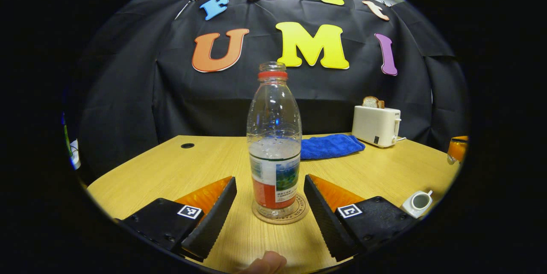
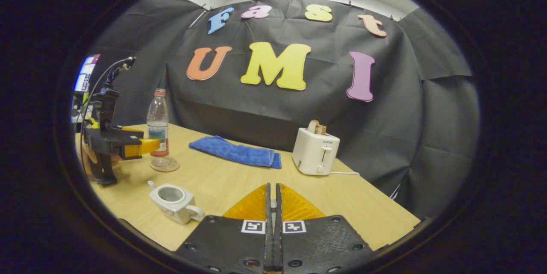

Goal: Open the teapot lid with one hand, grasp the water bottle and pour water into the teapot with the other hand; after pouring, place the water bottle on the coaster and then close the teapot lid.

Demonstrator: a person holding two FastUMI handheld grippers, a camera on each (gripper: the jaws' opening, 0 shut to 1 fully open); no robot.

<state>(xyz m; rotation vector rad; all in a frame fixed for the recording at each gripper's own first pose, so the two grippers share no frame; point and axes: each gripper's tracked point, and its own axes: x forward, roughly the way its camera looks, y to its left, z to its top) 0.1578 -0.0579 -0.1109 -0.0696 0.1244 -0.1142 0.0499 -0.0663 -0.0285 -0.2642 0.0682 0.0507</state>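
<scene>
Left gripper (image 1: 270, 203) spread wide astride water bottle (image 1: 274, 145) standing on coaster (image 1: 280, 216), evidently just placed; right gripper (image 2: 272, 205) clenched empty, teapot (image 2: 173, 199) lidless

Tiny print on the water bottle (image 1: 274, 180) label, way too small to make out. Lettering round the coaster (image 1: 301, 207) rim, blurred too. Small mark on the toaster (image 2: 315, 152) front, same story.

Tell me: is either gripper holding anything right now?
No. The left gripper is open either side of the bottle, not touching. The right gripper is shut on nothing.
</scene>
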